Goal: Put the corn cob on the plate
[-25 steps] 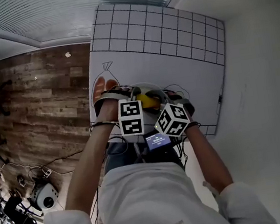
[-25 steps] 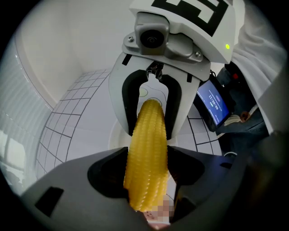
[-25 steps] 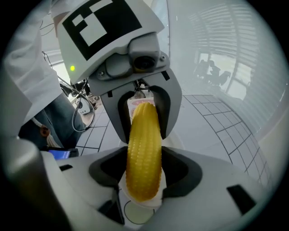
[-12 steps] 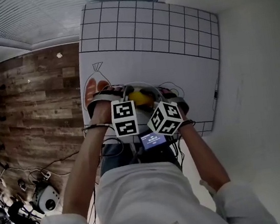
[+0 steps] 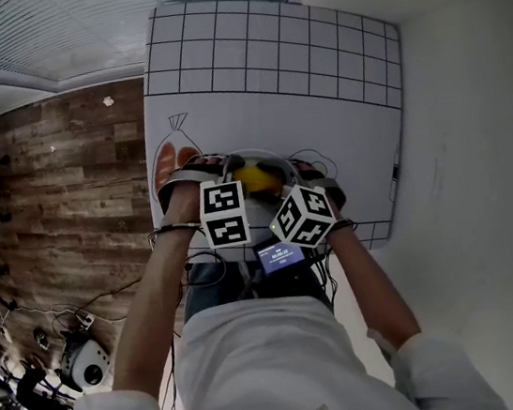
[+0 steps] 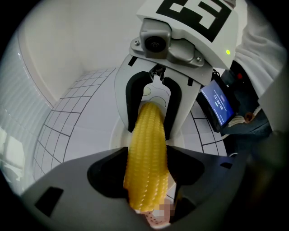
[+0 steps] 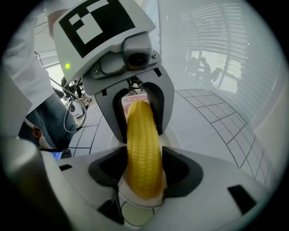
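A yellow corn cob (image 5: 254, 177) hangs level between my two grippers, just above a white plate (image 5: 273, 157) on the gridded mat. In the left gripper view the cob (image 6: 145, 153) runs away from me, and my left gripper (image 6: 146, 168) is shut on its near end. The right gripper (image 6: 153, 113) clamps the far tip. From the right gripper view the same cob (image 7: 143, 149) lies in my right gripper (image 7: 143, 170), with the left gripper (image 7: 137, 113) on the other end. The plate's rim (image 7: 175, 135) shows below.
A white mat with a black grid (image 5: 265, 65) covers the table. A clear bag with reddish contents (image 5: 167, 164) lies left of the plate. Wooden floor (image 5: 63, 179) is off the table's left edge, a white wall to the right. A small lit screen (image 5: 281, 256) hangs at the person's waist.
Both grippers have stayed together on the corn cob over the plate. Only the head view has shifted slightly.
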{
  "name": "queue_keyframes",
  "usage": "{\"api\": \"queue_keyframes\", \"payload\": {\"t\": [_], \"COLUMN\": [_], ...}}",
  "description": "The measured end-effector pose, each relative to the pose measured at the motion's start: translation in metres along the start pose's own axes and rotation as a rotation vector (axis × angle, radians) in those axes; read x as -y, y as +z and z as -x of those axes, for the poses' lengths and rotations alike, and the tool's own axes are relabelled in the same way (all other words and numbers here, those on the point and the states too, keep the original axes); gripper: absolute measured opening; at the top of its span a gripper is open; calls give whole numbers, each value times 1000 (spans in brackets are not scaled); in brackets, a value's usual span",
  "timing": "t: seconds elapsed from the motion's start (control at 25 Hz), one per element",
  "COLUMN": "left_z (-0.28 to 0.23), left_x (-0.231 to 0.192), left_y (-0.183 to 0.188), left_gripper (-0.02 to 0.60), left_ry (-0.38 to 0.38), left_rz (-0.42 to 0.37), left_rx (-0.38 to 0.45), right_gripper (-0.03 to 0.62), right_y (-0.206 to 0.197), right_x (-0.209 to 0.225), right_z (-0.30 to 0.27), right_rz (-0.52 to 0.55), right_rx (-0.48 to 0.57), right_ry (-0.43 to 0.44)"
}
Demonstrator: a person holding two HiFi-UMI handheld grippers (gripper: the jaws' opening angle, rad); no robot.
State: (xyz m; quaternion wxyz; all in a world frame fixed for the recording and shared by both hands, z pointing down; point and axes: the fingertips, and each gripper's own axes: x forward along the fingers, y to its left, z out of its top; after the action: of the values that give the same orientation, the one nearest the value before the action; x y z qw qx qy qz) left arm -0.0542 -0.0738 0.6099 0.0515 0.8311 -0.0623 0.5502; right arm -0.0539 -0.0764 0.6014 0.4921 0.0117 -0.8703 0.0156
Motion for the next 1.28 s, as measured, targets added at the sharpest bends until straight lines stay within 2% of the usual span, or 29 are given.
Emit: {"api": "queue_keyframes", "payload": {"t": [0.36, 0.56, 0.92, 1.28], "left_z": [8, 10, 24, 27], "left_x": [1, 1, -5, -1], "left_y": [-4, -5, -31, -35], "left_gripper": [275, 275, 275, 275], "left_ry": [-10, 21, 44, 57], "left_rz": [21, 17, 78, 122], "left_rx": [28, 32, 13, 19], "right_gripper": [247, 246, 245, 258], "right_y": [-1, -1, -7, -6], "right_x": [0, 0, 1, 5], "right_z": [1, 0, 3, 12], "right_rz": [-10, 9, -25, -62], "right_rx": [6, -2, -2, 7], "right_ry": [6, 7, -7, -26]}}
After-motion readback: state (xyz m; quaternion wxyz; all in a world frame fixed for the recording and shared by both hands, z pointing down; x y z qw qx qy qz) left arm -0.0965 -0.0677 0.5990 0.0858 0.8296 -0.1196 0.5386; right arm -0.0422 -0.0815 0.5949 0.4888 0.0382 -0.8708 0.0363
